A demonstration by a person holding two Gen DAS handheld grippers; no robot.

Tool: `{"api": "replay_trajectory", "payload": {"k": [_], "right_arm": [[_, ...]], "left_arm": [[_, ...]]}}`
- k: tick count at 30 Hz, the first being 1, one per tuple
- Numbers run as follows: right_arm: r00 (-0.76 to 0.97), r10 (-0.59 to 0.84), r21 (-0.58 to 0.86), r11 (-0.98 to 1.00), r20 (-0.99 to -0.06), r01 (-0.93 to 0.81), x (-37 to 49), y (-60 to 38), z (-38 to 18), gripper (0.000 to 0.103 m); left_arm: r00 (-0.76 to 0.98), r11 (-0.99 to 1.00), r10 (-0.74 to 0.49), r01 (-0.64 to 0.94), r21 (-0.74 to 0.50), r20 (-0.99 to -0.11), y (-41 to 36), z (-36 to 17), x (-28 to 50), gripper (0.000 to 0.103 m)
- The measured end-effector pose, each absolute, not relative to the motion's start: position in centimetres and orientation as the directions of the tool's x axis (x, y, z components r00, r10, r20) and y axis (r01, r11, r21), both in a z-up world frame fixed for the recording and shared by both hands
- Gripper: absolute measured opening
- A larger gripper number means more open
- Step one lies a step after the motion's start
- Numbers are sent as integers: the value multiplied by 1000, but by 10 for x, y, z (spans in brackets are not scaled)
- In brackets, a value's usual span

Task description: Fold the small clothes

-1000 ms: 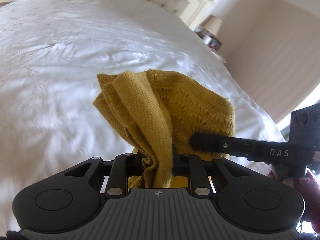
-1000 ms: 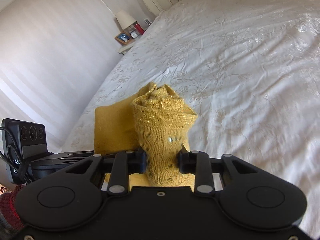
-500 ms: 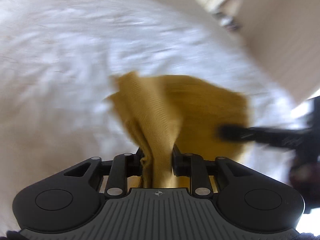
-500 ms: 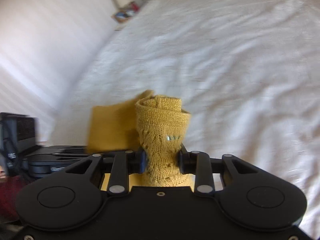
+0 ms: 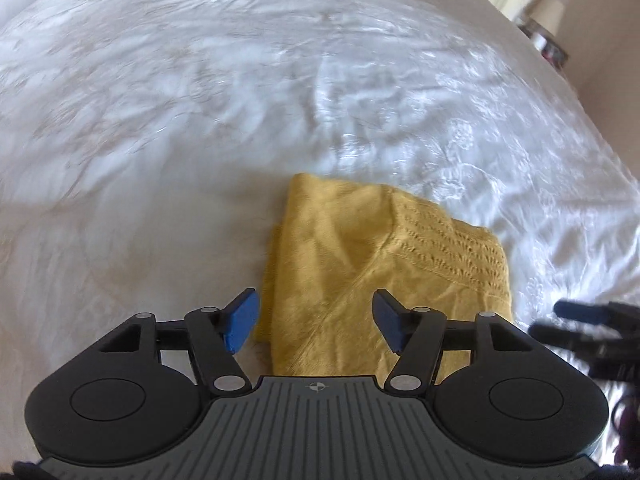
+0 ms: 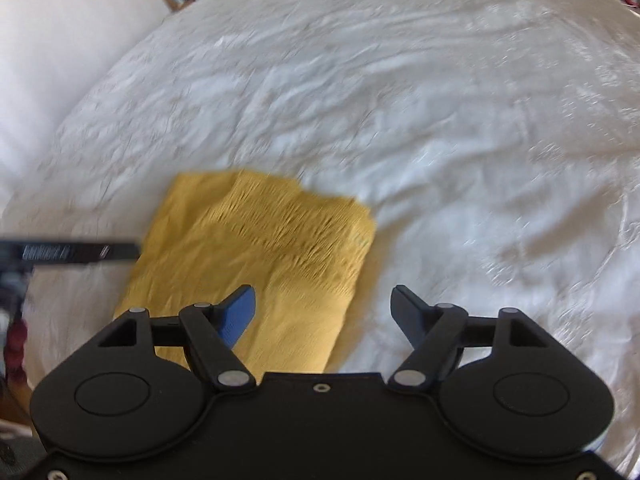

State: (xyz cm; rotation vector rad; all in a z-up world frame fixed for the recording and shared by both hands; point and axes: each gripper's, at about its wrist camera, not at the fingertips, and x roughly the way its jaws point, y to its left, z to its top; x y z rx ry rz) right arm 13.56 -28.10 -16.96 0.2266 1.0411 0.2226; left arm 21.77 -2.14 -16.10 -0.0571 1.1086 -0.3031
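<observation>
Low in both wrist views, a mustard-yellow knitted garment (image 5: pixel 384 276) lies folded into a rough rectangle on the white bedspread (image 5: pixel 200 120). The left gripper (image 5: pixel 316 326) hangs over its near left part with jaws apart and still opening, pads clear of the knit; the right gripper (image 6: pixel 324 314) spreads likewise over the near right edge. The risk is judged to be snagging: a blue pad (image 6: pixel 238 316) catching the loose knit on withdrawal would drag the top layer and undo the fold.

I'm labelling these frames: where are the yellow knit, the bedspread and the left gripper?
Yellow knit (image 5: pixel 384 264), left wrist view, its top layer.
Bedspread (image 6: pixel 460 120), right wrist view, bare white fabric.
Left gripper (image 5: pixel 316 326), left wrist view, midway between its opening fingertips.
</observation>
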Motion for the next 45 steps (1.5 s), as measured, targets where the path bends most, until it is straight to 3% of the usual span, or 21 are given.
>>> {"api": "replay_trajectory", "payload": {"k": [3,8,11,22,31,36,41,45], "right_arm": [[422,318,283,948,-849,-143,122,-257,-184,85],[293,248,201,963,-923,-183,98,-233,-219,87],[281,218,183,972,-935,-146,87,-234,-227,92],[486,127,261,940,-864,219,93,-261,-180,98],[398,29,150,949,-917,276,169,-255,-218,102],[351,34,160,928,-936,336,190,-266,-235,102],[404,17,163,929,-915,332,177,-262,-218,102],[518,16,225,912,-855,344,143,-261,-183,102]], "left_arm": [[388,947,-280,262,-187,-878,-39,-168,239,64],[344,939,-219,327,-102,-913,-55,-200,274,65],[275,936,-211,335,-113,-938,-56,-219,291,73],[306,920,-240,373,-116,-921,-37,-180,274,73],[267,915,-278,365,-170,-923,-4,-171,248,73],[255,912,-288,366,-183,-923,16,-167,233,73],[260,909,-300,371,-192,-918,31,-158,223,83],[327,901,-329,390,-191,-886,35,-141,206,83]]}}
